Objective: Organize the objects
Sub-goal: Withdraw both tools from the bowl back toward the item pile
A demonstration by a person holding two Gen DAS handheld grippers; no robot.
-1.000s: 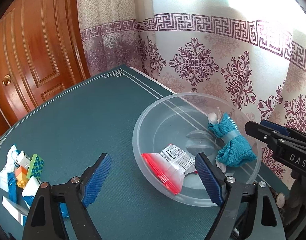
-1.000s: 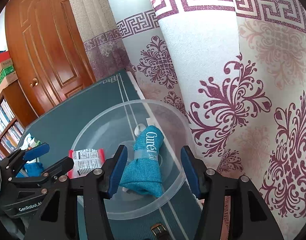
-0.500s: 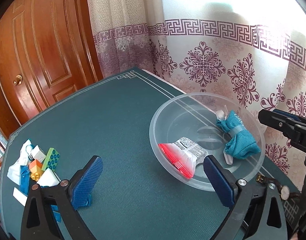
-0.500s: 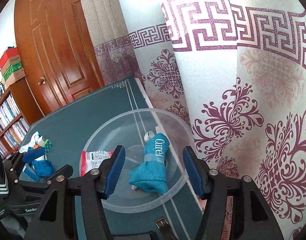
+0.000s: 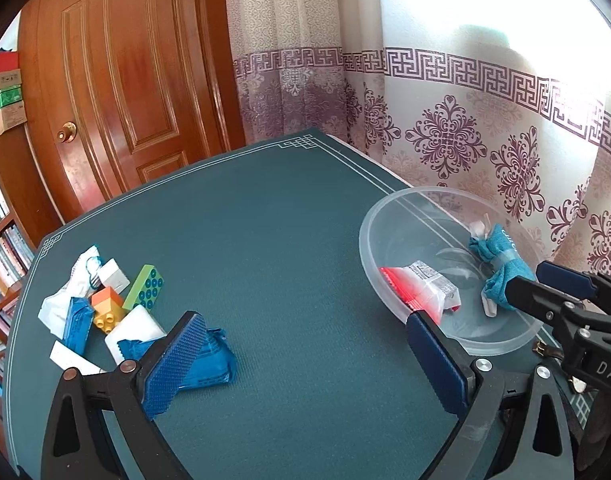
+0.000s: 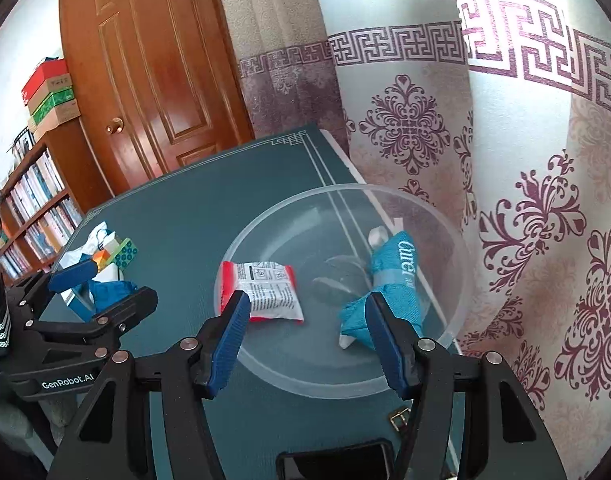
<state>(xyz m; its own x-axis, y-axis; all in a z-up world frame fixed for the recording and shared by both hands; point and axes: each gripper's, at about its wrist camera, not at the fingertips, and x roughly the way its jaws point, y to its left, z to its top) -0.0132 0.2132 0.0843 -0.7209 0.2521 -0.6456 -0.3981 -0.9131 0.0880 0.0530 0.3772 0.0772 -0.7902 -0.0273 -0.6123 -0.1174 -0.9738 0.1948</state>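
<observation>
A clear plastic bowl [image 5: 389,216] [image 6: 461,280] stands at the table's right edge. In it lie a red and white snack packet [image 5: 423,292] [image 6: 265,292] and a teal rolled cloth [image 5: 501,268] [image 6: 389,276]. A pile at the left holds a green toy brick [image 5: 145,288], an orange brick [image 5: 107,308], white blocks and blue packets [image 5: 209,364]. My left gripper [image 5: 305,356] is open and empty above the table between pile and bowl. My right gripper [image 6: 307,328] is open and empty over the bowl's near rim.
The table has a dark teal mat [image 5: 245,240]. A patterned curtain [image 6: 505,160] hangs close behind the bowl. A wooden door [image 5: 125,80] and a bookshelf [image 6: 33,200] are at the left. A watch strap buckle [image 6: 399,420] lies near the bowl.
Both grippers have drawn back and up from the bowl. The left one has swung left, so the pile of bricks and packets now shows more fully.
</observation>
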